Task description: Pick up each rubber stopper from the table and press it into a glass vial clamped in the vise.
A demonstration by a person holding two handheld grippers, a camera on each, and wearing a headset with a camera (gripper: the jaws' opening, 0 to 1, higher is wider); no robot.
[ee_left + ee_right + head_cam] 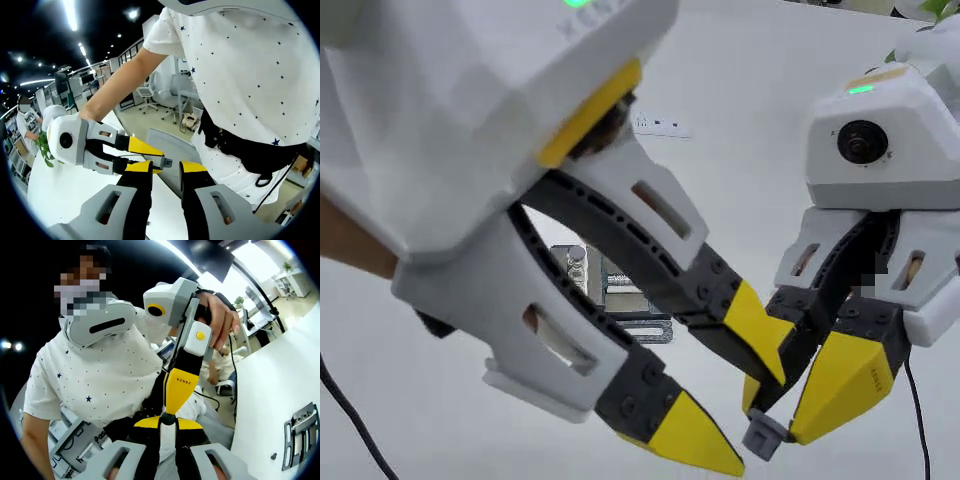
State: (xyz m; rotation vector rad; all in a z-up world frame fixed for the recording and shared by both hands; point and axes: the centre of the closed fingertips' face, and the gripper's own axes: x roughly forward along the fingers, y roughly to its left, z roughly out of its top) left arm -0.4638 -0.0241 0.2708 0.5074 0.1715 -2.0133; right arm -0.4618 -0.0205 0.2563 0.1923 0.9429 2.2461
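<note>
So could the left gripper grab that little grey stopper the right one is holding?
Probably yes. The left gripper has its jaws open, and the stopper sticks out below the tips of the right gripper, close by with nothing between. The right one is clamped on it, though.

We see the left gripper (758,420) hiding most of the vise (620,298) in the head view, its own body cut by the top and left edges. In the right gripper view the vise (300,432) runs off the right side. Between it and the edge of the tabletop (270,390) lies a dark speck (273,456), perhaps a stopper, too small to tell.
</note>
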